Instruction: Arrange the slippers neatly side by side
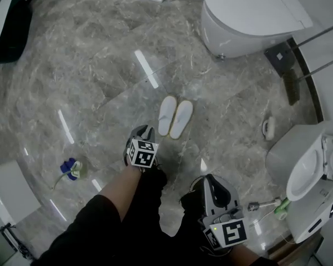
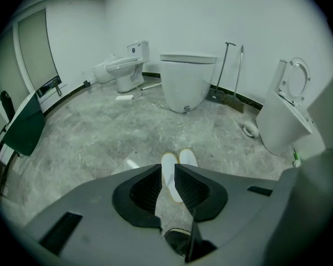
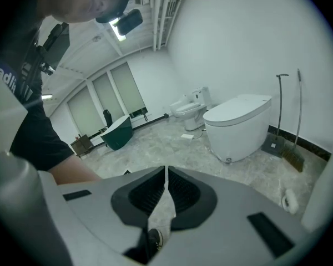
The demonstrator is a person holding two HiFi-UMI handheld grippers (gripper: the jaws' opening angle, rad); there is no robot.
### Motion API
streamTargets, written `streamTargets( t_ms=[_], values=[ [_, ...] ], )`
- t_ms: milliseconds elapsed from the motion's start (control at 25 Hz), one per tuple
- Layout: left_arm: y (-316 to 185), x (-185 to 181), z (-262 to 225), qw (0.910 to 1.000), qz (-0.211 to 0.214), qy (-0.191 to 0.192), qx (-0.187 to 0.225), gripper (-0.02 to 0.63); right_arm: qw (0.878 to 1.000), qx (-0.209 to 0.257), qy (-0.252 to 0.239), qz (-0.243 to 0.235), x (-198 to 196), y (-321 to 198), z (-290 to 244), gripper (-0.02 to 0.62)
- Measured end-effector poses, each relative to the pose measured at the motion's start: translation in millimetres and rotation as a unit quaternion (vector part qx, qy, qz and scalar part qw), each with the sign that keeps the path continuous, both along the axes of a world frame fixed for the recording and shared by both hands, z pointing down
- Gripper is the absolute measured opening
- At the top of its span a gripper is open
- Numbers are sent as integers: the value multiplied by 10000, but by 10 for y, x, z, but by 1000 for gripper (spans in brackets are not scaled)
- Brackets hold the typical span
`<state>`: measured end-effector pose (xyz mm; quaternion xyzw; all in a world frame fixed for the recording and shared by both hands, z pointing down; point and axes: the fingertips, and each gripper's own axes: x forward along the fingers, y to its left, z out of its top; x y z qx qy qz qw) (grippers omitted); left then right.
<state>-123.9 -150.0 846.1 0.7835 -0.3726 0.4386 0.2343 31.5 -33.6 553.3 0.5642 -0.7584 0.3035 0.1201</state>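
Two white slippers lie side by side on the grey marble floor, toes pointing away from me: the left slipper (image 1: 166, 114) (image 2: 168, 162) and the right slipper (image 1: 181, 118) (image 2: 187, 157), touching along their inner edges. My left gripper (image 1: 145, 129) (image 2: 167, 177) hovers just short of their heels, its jaws a narrow gap apart with nothing between them; the left slipper shows through the gap. My right gripper (image 1: 210, 179) (image 3: 165, 175) is held lower right, away from the slippers, pointing up at the room, its jaws closed together and empty.
A white toilet (image 1: 250, 15) stands beyond the slippers. A second toilet (image 1: 302, 168) with its lid up is at the right, with a broom (image 1: 291, 85), a paper roll (image 1: 269, 127) and a brush (image 1: 266, 205) nearby. A blue object (image 1: 71, 169) lies at the left.
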Motion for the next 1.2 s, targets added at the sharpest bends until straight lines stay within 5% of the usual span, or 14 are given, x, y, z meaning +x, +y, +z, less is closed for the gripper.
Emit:
streamTargets(
  t_ms=[720,1200],
  values=[
    [689,34,-3735,9935,577,697,696,49,9988,307,384,-68,-3,389,-2583,0],
    [1113,665,-6009,9644,935,1720,1776,48,9895,1354,477,-180,255,515,-3930,0]
  ],
)
